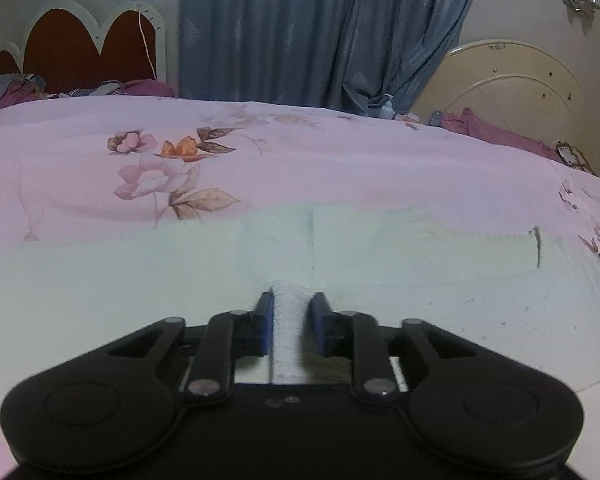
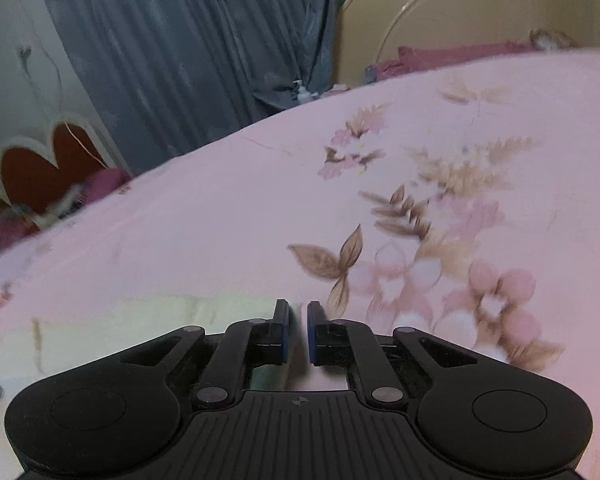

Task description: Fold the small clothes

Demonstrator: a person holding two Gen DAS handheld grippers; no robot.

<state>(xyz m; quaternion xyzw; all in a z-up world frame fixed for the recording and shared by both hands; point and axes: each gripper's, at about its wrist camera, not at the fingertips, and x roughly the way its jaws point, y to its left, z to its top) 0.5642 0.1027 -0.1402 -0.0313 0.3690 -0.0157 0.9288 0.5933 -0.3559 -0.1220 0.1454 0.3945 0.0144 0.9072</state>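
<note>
Left wrist view: level left hand-held gripper (image 1: pixel 291 312) pinches white garment (image 1: pixel 380 256) fold

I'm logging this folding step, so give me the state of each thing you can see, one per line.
Left gripper: shut on a raised ridge of the white garment.
White garment: spread flat on the bed, pinched at its near edge.
Right gripper: fingers nearly together, nothing clearly between them.
Floral bedsheet: spread smooth.
Blue curtain: drawn closed.

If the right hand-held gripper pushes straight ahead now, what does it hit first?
Probably the pink floral bedsheet: the right hand-held gripper points low across it, with nothing between its fingers. The pale garment lies left of that line. Depth is unclear.
</note>
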